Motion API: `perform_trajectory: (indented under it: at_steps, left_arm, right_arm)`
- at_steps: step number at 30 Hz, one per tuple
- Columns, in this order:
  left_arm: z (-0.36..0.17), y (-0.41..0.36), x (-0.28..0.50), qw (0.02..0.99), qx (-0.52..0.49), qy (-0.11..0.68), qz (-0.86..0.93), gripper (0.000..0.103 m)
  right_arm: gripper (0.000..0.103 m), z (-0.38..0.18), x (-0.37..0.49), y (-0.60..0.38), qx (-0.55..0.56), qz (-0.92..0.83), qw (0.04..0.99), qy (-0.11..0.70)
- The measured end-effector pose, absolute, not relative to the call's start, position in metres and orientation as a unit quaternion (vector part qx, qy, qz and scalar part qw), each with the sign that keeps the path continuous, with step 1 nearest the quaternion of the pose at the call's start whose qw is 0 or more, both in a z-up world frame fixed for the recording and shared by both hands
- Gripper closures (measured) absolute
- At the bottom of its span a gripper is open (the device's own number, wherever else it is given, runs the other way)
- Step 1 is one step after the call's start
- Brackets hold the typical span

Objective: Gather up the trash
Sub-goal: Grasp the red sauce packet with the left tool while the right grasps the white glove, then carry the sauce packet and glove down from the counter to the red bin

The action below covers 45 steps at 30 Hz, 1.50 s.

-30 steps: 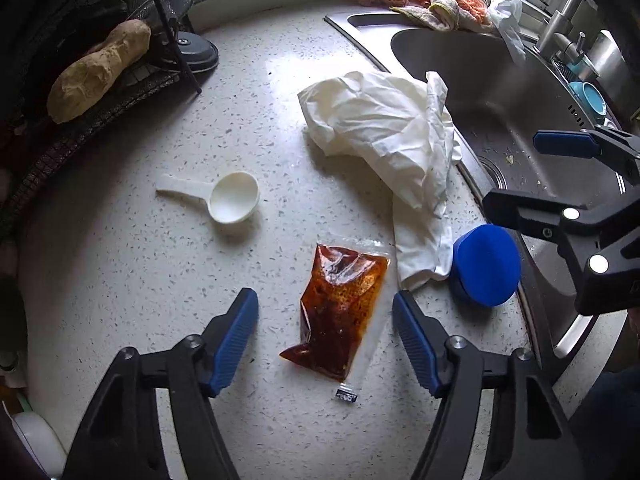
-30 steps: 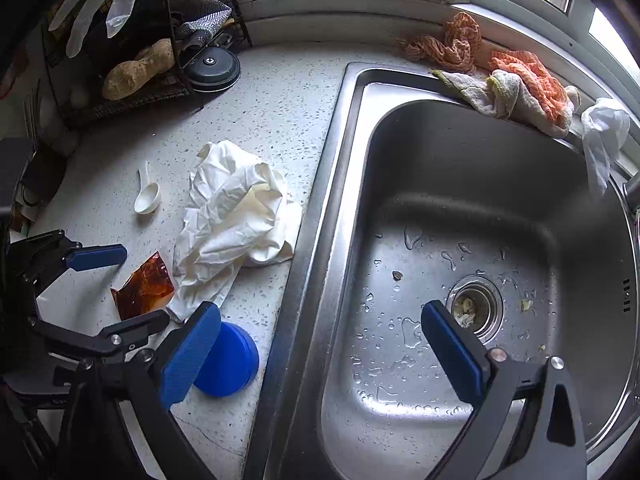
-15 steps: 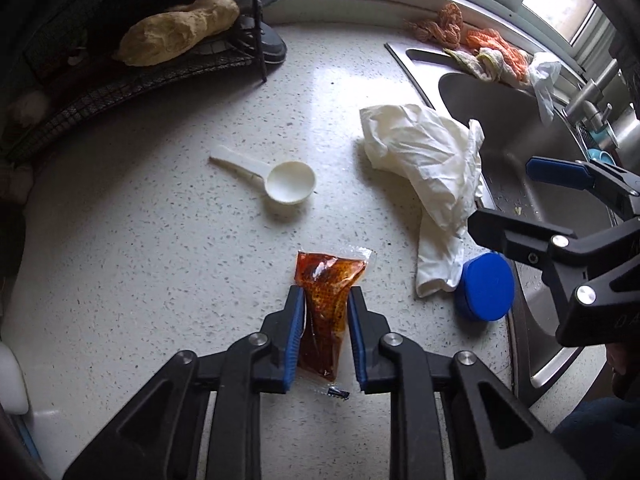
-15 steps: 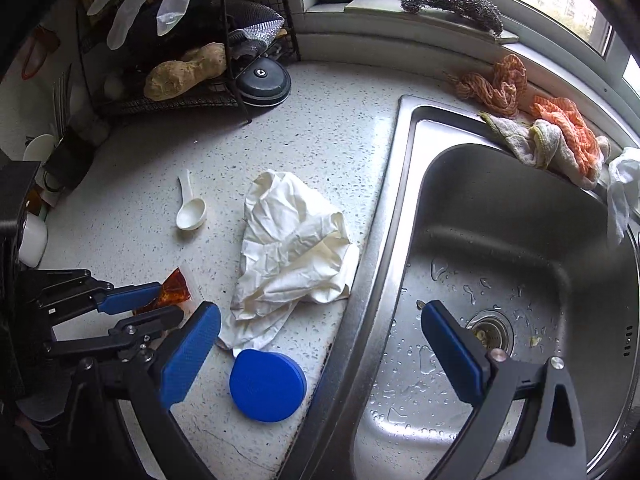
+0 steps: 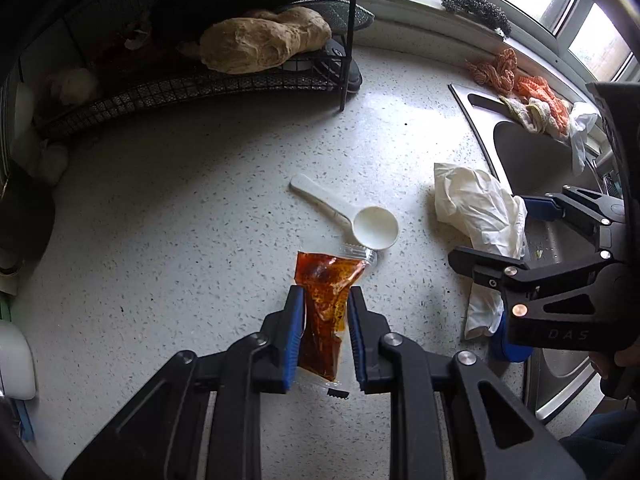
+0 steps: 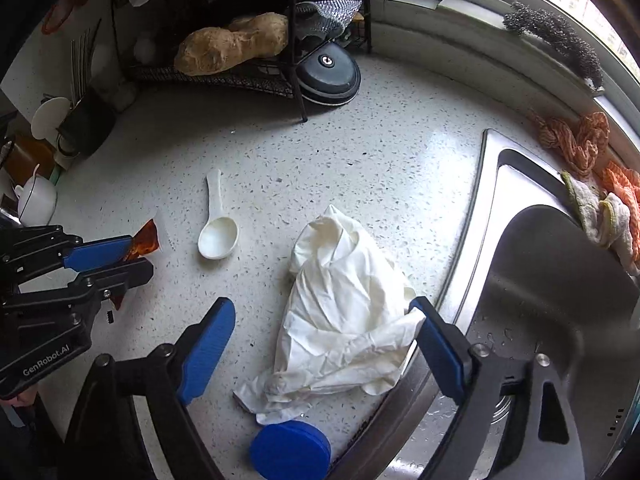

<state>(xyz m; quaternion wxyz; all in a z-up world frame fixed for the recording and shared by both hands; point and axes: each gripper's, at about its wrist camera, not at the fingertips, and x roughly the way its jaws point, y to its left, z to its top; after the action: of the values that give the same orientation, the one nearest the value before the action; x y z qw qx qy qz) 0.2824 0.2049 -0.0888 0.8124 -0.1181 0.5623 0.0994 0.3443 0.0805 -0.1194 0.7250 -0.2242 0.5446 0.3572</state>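
My left gripper (image 5: 325, 334) is shut on a clear sauce packet (image 5: 325, 304) of red-orange chili oil and holds it above the speckled counter (image 5: 180, 220); the packet's tip also shows in the right wrist view (image 6: 145, 240). My right gripper (image 6: 320, 344) is open, its fingers on either side of a crumpled white glove (image 6: 344, 312) by the sink's edge. A white plastic scoop (image 5: 356, 220) lies on the counter past the packet. A blue lid (image 6: 290, 450) lies near the counter's front edge, below the glove.
A steel sink (image 6: 560, 320) fills the right side, with orange and white cloths (image 6: 600, 196) on its far rim. A black wire rack (image 5: 200, 80) holding a piece of ginger (image 5: 260, 44) stands at the back left. A round black object (image 6: 328, 76) sits beside it.
My left gripper has lifted the sauce packet off the counter. My right gripper has moved left from over the sink and now straddles the white glove.
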Motion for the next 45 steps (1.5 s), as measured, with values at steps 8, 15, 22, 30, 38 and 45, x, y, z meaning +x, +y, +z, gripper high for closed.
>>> perform_trajectory:
  at_steps: [8,15,22,30,38,45]
  left_arm:
    - [-0.080,0.194,0.270,0.812,-0.116,0.563,0.103,0.083]
    - [-0.056,0.167,0.254,0.827,-0.091,0.547,0.089,0.083]
    - [-0.044,0.120,0.237,0.836,-0.073,0.540,0.062,0.083]
    - [-0.034,0.042,0.213,0.846,-0.043,0.531,0.019,0.083]
    - [-0.026,-0.051,0.178,0.850,-0.014,0.526,-0.011,0.083]
    - [-0.024,-0.132,0.133,0.853,0.003,0.521,-0.034,0.083]
  right_arm:
    - [0.096,-0.107,0.330,0.072,-0.220,0.375,0.724,0.535]
    - [0.097,-0.075,0.298,0.047,-0.197,0.381,0.746,0.510]
    - [0.097,-0.056,0.268,0.003,-0.177,0.366,0.762,0.504]
    - [0.097,-0.037,0.224,-0.068,-0.157,0.339,0.783,0.498]
    - [0.097,-0.027,0.177,-0.150,-0.138,0.311,0.799,0.496]
    - [0.097,-0.027,0.130,-0.218,-0.116,0.284,0.811,0.498]
